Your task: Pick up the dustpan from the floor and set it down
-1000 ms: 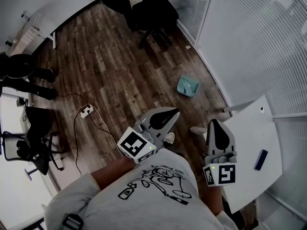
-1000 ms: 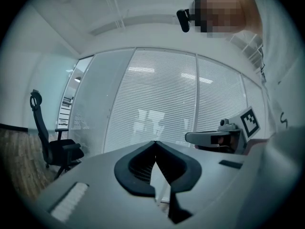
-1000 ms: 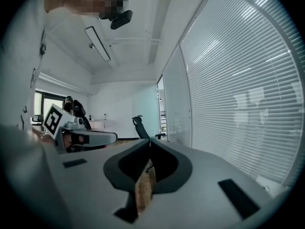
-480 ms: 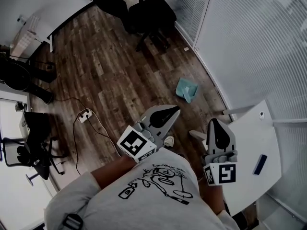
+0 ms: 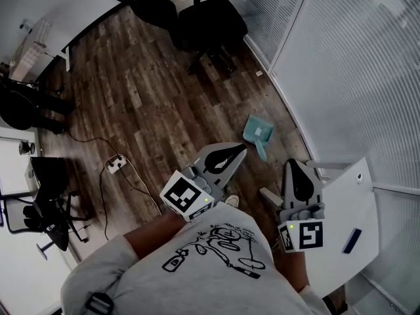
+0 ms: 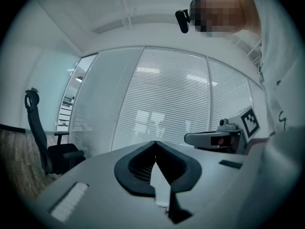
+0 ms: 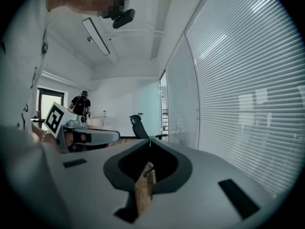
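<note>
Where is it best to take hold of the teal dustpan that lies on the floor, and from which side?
Probably the handle: it is the narrow part of the dustpan and points toward the person, while the wide pan lies flat on the floor by the glass wall. Come down from above on the person's side, closing across the handle.

The person (image 5: 197,261) is walking forward over the wooden floor (image 5: 151,104), carrying the 2 grippers along. In the head view the teal dustpan (image 5: 258,132) is sliding down the picture, coming near the tips of the left gripper (image 5: 239,151) and the right gripper (image 5: 293,167), and its handle is now showing, pointing back toward the person. The power strip (image 5: 113,165), the white table (image 5: 341,202) and the dark object (image 5: 351,240) lying on it are all slipping lower too.
</note>
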Demonstrator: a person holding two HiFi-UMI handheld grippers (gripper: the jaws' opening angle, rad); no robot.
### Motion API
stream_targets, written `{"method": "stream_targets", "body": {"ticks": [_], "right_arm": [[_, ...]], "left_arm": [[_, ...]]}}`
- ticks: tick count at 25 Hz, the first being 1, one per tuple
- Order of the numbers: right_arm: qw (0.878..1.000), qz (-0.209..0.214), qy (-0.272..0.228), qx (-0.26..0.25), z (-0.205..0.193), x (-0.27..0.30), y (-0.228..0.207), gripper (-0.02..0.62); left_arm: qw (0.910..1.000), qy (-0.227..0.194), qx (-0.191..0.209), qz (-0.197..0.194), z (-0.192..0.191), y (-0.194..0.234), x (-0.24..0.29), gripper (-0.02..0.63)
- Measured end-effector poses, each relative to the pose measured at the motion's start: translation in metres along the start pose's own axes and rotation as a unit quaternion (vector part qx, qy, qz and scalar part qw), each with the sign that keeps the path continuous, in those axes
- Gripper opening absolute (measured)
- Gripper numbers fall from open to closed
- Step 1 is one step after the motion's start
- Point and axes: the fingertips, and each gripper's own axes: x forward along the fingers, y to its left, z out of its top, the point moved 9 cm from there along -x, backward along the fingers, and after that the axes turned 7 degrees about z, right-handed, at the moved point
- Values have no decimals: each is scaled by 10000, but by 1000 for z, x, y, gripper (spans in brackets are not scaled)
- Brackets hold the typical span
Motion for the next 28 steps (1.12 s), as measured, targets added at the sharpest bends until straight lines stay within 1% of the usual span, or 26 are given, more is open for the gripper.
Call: {"method": "stream_targets", "body": {"ticks": [6,11,20,28], "right_arm": [[9999,79,20,-74,20,71,-10,6],[9999,20,-27,-129,31,110,-19,6],[9996,-234,-29,-171,40,147,-38,6],[9994,-302,-61,-160,43,170,-40,6]], "left_arm": [[10000,-22,-10,35,18,65,24,2],[10000,-31,16,-57,29,102,46,2],[9995,-97,13,-316,41,138,79,2],[9993,-65,17,-377,45,161,87,2]]}}
